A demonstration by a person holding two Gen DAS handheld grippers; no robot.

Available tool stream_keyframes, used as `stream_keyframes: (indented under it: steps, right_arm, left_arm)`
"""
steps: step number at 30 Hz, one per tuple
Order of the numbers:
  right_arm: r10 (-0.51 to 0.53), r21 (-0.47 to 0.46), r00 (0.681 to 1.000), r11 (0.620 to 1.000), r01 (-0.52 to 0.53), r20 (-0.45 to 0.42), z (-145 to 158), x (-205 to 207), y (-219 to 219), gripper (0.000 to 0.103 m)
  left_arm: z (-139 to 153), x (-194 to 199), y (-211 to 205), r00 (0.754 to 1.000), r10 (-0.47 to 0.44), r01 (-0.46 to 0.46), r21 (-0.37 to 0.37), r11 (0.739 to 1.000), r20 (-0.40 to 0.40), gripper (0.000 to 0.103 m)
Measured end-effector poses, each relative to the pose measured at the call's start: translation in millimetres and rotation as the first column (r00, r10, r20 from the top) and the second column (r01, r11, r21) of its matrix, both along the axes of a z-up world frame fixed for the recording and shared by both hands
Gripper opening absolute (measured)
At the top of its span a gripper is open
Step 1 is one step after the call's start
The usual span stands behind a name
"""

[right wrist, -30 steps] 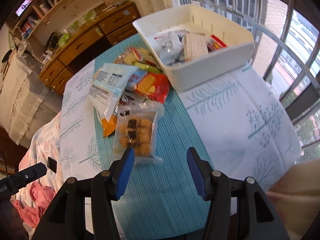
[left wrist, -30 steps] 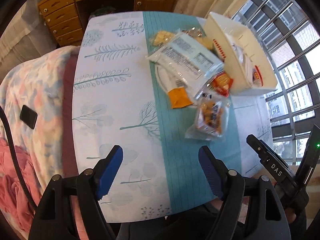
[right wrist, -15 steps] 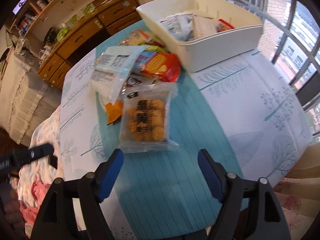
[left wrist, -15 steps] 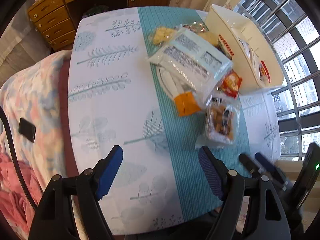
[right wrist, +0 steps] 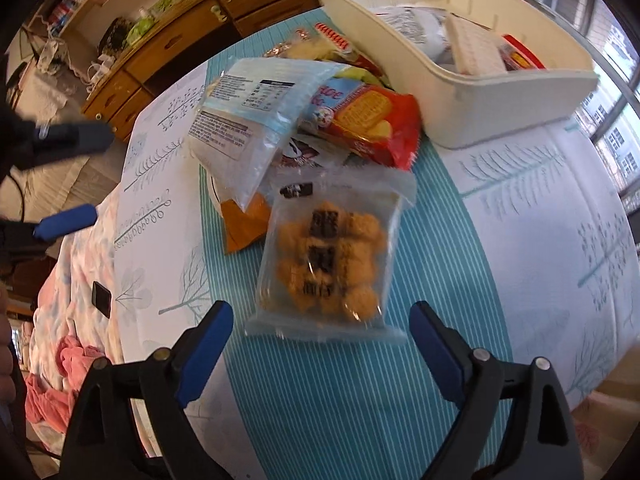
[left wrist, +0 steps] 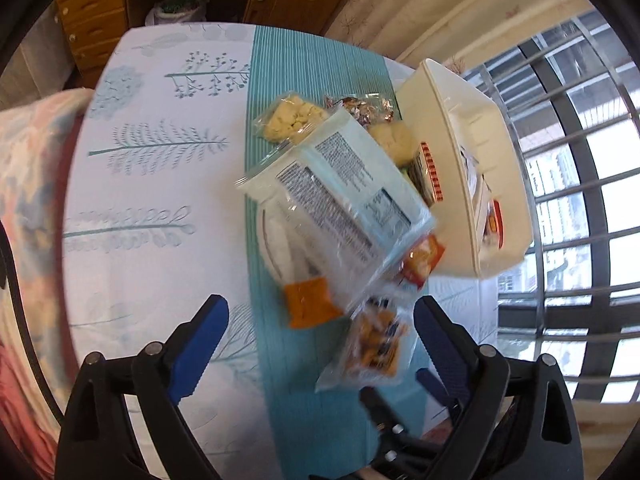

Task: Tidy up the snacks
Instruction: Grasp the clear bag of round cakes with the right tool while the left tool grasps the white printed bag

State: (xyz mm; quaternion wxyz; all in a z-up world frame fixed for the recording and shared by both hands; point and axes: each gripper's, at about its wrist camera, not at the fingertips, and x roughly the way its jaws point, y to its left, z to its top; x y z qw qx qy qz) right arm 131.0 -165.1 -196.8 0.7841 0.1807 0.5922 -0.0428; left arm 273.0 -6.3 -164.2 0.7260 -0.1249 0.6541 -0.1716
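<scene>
While both jaws are opening, the right gripper hovers just short of the puff bag; the left gripper grips nothing.

No print is legible: dark characters on the clear snack bag are blurred.

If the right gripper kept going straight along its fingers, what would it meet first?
Most likely the clear bag of golden snack balls, lying ahead of the opening right gripper with nothing between; depth is hard to judge.
</scene>
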Motion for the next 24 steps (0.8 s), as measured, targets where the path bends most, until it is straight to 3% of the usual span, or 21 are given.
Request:
stream_keyframes:
  steps: [8, 24]
  right_arm:
    - [0.084, -0.034, 0.996, 0.996, -0.084, -0.013, -13, 24, 2, 0.091]
    - [0.223, -0.055, 0.974, 0.974, -0.222, 0.024, -32, 46, 3, 0.086]
  left_arm:
    - [-41, 26, -13, 0.997, 0.046, -0.049, -0.04, 0.998, -0.068, 0.094]
    - [-82, 62, -35, 0.992, 0.123, -0.12, -0.121, 0.985, 0.019, 0.094]
